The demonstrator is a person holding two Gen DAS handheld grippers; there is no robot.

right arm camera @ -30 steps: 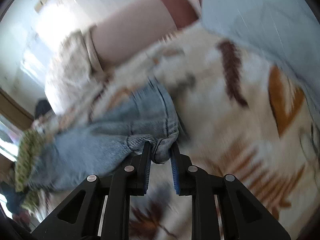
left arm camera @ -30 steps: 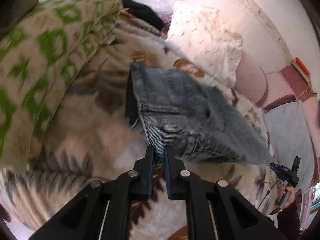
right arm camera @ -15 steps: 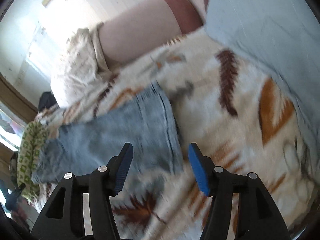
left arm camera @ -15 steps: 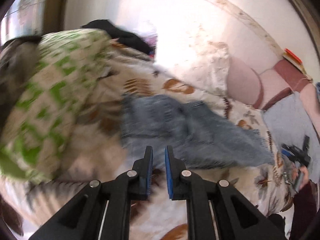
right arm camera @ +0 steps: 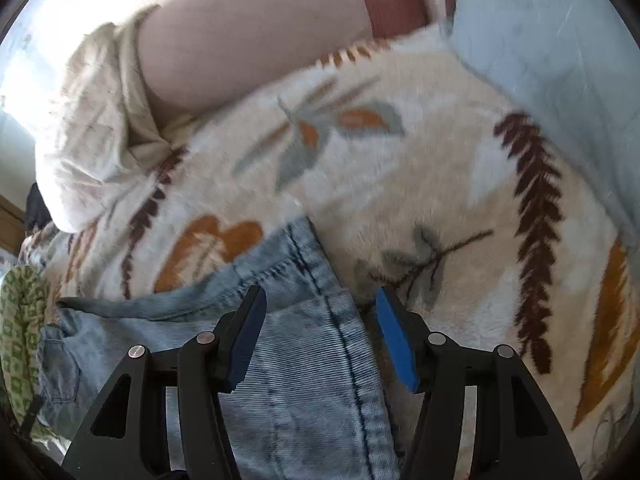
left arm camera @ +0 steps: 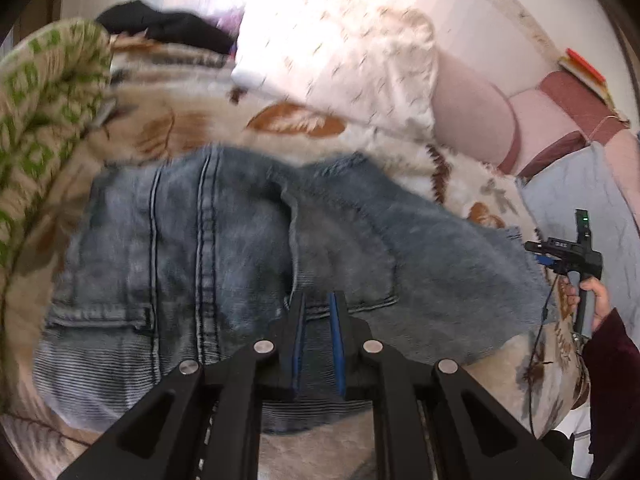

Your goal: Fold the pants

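Light blue jeans [left arm camera: 200,248] lie spread on a leaf-patterned fleece blanket [right arm camera: 400,184]. My left gripper [left arm camera: 318,300] hangs over the seat area near a back pocket, shut, with only a thin slit between its blue pads and no cloth in it. In the right wrist view the jeans [right arm camera: 304,360] show a stitched edge and a long seam. My right gripper [right arm camera: 320,300] straddles that edge with its jaws wide and closing. The denim lies under and between the fingers, and the pads are not pressing it. A hand [left arm camera: 596,296] holds that gripper at the far right.
A white pillow [left arm camera: 340,48] and a pink bolster [left arm camera: 468,112] lie at the head of the bed. A green-patterned quilt [left arm camera: 36,100] is heaped on the left, with a black garment [left arm camera: 168,28] behind it. A pale blue sheet [right arm camera: 540,40] borders the blanket.
Both grippers have let go of the jeans, which now lie flat. The left, still narrow, has moved over the seat. The right has opened and moved in over the stitched edge.
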